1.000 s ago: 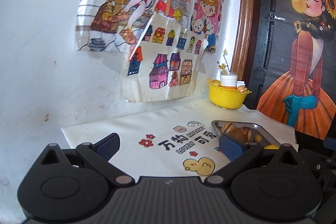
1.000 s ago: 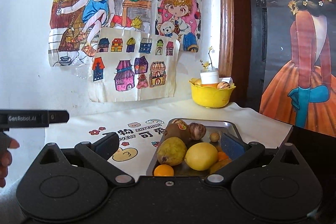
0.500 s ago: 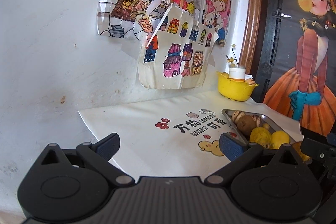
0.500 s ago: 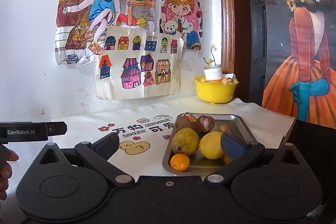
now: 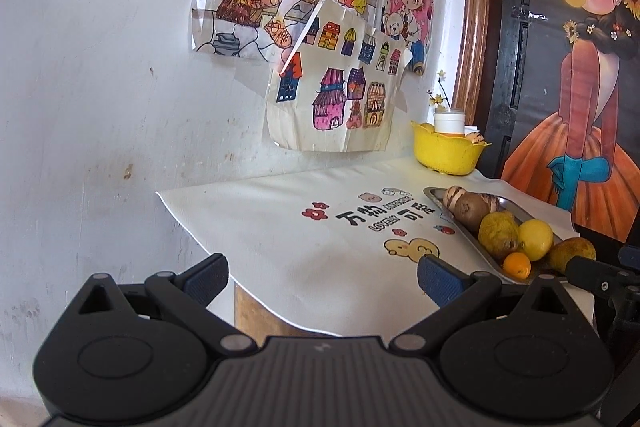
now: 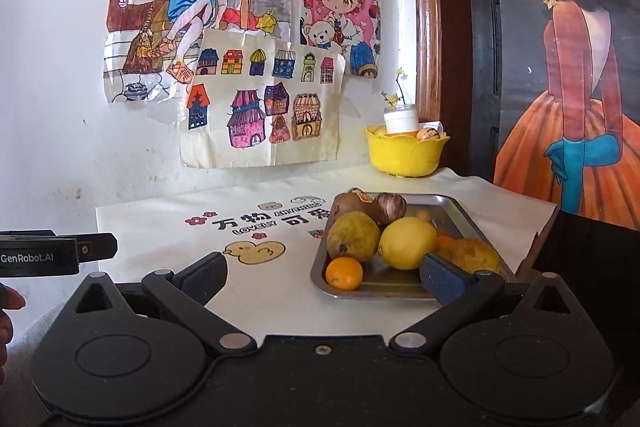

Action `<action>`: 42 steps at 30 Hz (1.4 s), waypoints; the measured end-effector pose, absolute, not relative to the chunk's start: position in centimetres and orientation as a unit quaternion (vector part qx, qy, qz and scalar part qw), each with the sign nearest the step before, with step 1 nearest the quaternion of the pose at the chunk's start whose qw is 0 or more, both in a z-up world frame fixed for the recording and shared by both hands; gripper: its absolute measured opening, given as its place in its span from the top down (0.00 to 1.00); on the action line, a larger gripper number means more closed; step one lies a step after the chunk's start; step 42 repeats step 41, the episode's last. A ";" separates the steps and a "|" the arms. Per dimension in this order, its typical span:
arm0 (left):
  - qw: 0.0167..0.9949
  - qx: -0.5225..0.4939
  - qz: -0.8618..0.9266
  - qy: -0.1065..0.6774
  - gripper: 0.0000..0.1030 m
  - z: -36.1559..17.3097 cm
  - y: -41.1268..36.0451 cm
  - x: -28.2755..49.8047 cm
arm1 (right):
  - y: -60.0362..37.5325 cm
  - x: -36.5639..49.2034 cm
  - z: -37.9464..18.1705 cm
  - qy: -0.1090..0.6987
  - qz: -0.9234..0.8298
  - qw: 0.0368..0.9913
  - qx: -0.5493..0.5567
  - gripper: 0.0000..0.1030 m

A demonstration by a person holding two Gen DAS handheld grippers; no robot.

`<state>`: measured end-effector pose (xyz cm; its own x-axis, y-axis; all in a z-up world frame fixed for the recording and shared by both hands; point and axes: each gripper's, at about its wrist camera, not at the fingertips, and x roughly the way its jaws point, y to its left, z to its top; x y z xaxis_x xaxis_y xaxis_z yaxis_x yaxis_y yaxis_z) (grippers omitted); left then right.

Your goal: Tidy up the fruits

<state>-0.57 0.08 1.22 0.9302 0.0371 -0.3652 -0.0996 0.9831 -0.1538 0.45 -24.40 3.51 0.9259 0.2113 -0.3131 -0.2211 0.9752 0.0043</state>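
A metal tray (image 6: 460, 211) on the white printed cloth holds several fruits: a small orange (image 6: 344, 273), a yellow-green pear (image 6: 353, 235), a lemon (image 6: 407, 242), a brown fruit (image 6: 352, 205) and others. In the left wrist view the tray (image 5: 434, 193) lies far right, with the pear (image 5: 498, 235) and lemon (image 5: 536, 239). My right gripper (image 6: 324, 277) is open and empty, just short of the tray's near edge. My left gripper (image 5: 322, 277) is open and empty, over the table's front left edge.
A yellow bowl (image 6: 406, 155) with a white jar and small items stands at the back by the wall. Paper drawings hang on the white wall. A dark poster panel (image 6: 568, 67) stands to the right. The cloth's left edge (image 5: 176, 215) overhangs the table.
Both grippers have pulled back from the table and shifted left; the tray now sits farther right and lower in both views. Both stay open and empty.
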 end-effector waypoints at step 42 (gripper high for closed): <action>0.974 -0.096 0.038 0.201 0.00 0.6 0.0 -0.6 | -24.0 0.8 2.6 0.173 0.111 0.978 -0.016 0.01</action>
